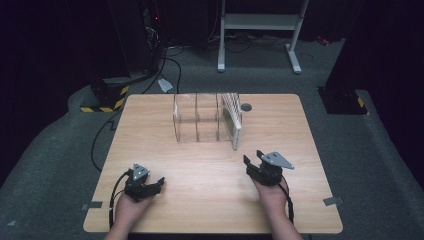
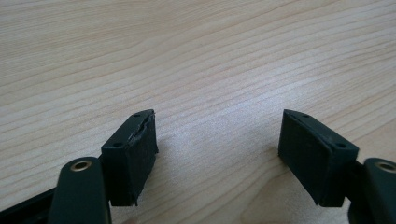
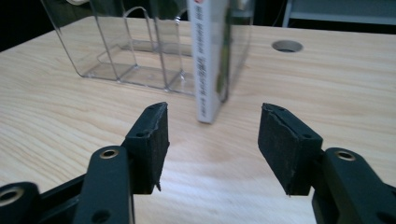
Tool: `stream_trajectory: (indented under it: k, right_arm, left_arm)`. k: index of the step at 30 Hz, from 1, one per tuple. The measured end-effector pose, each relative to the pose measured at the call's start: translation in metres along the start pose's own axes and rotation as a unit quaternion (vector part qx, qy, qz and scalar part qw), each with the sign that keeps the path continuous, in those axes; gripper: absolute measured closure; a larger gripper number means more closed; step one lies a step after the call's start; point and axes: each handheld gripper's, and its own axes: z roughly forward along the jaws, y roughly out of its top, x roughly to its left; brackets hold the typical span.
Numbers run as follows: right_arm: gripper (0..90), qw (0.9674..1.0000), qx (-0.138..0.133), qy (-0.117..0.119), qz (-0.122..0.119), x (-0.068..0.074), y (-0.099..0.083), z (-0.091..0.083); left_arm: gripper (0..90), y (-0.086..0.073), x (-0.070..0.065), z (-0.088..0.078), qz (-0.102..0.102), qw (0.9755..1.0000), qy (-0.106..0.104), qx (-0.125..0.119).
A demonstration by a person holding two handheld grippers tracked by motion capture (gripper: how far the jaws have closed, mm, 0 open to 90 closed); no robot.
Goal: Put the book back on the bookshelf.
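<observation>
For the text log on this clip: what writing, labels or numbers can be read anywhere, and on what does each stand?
No text can be read.
Book standing in the clear organizer: dark print runs down its white spine, too blurred to read.
Yellow-black hazard stripes on the floor base: a marking, no words.

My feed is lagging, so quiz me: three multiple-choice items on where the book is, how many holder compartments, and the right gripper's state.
1. The white-spined book stands:
A in the clear plastic holder's end compartment
B flat on the table
C in the left gripper

2. Compartments in the clear plastic holder:
A one
B three
C six

3. The right gripper is:
A shut on the book
B open, nothing between its pads
C shut on nothing

Answers: A, the book stands upright in the holder's end; B, dividers mark three; B, pads apart over bare wooden table.
</observation>
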Motion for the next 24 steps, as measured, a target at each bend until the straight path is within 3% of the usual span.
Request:
stream_trajectory:
  k: [9, 12, 15, 17, 19, 20, 24]
  right_arm:
    - [38.0, 0.9987, 0.031, -0.041, 0.010, -0.041, -0.026, -0.028]
    - [34.8, 0.9970, 0.054, -0.055, 0.004, -0.052, -0.033, -0.036]
    - [32.4, 0.9924, 0.093, -0.078, -0.023, -0.060, -0.040, -0.043]
    - [31.2, 0.9898, 0.114, -0.080, -0.030, -0.064, -0.044, -0.045]
    - [30.4, 0.9858, 0.138, -0.088, -0.038, -0.067, -0.049, -0.048]
    - [29.5, 0.9824, 0.159, -0.087, -0.046, -0.070, -0.051, -0.048]
    - [24.7, 0.9834, 0.169, -0.065, -0.007, -0.079, -0.051, -0.048]
  left_arm:
    - [27.8, 0.000, 0.000, 0.000, 0.000, 1.0000, 0.000, 0.000]
    - [27.8, 0.000, 0.000, 0.000, -0.001, 1.0000, 0.001, 0.000]
    - [27.8, 0.000, 0.000, 0.000, -0.001, 1.0000, 0.001, 0.000]
    - [27.7, 0.000, 0.000, 0.000, -0.001, 1.0000, 0.002, 0.000]
    - [27.7, 0.000, 0.000, 0.000, -0.002, 1.0000, 0.002, 0.000]
    - [27.7, 0.000, 0.000, 0.000, -0.002, 1.0000, 0.002, 0.000]
    - [27.7, 0.000, -0.001, 0.000, -0.002, 1.0000, 0.002, 0.000]
